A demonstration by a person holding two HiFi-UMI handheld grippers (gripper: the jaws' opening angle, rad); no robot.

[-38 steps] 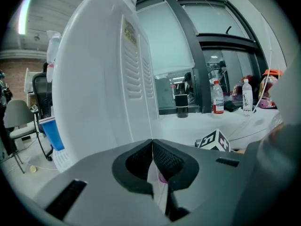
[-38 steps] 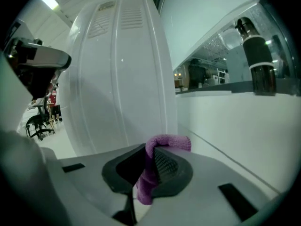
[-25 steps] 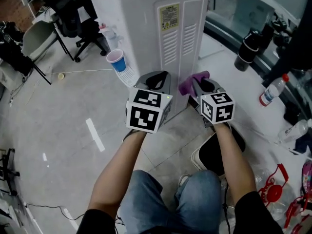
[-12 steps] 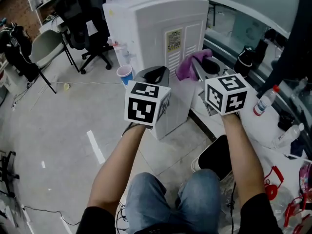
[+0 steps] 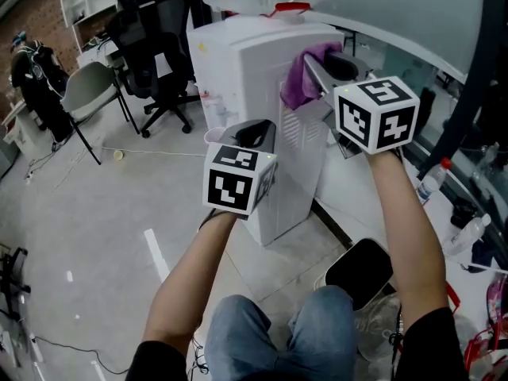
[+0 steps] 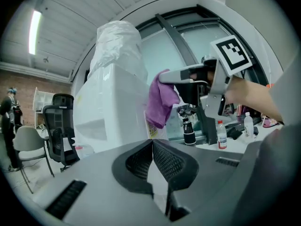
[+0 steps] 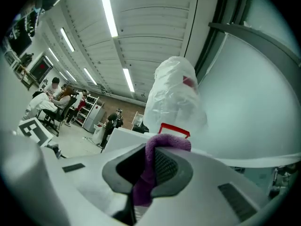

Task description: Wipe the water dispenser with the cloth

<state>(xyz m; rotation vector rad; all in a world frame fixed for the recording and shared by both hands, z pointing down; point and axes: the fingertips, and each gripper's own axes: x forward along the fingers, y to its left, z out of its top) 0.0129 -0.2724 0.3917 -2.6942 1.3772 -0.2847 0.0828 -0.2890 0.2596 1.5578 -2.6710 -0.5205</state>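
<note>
1. Pale floor tiles spread below, with a black office chair (image 5: 155, 30) well off to the left of my left gripper (image 5: 255, 131).
2. My right gripper (image 5: 319, 68) is clamped on the purple cloth (image 5: 295, 82), which hangs limp under the jaws, just ahead at the top edge of the water dispenser (image 5: 246, 62).
3. Soft and light, I judge. Pinched at a fold, it may bunch rather than spread.
4. My left gripper is closed and empty, lower down by the front corner.
5. Above my right gripper, the plastic-bagged bottle (image 6: 117, 46) could snag the cloth.

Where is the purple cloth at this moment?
In the head view the purple cloth hangs from the right tongs, which are shut on it, at the upper right, close to the top of the white water dispenser.
</note>
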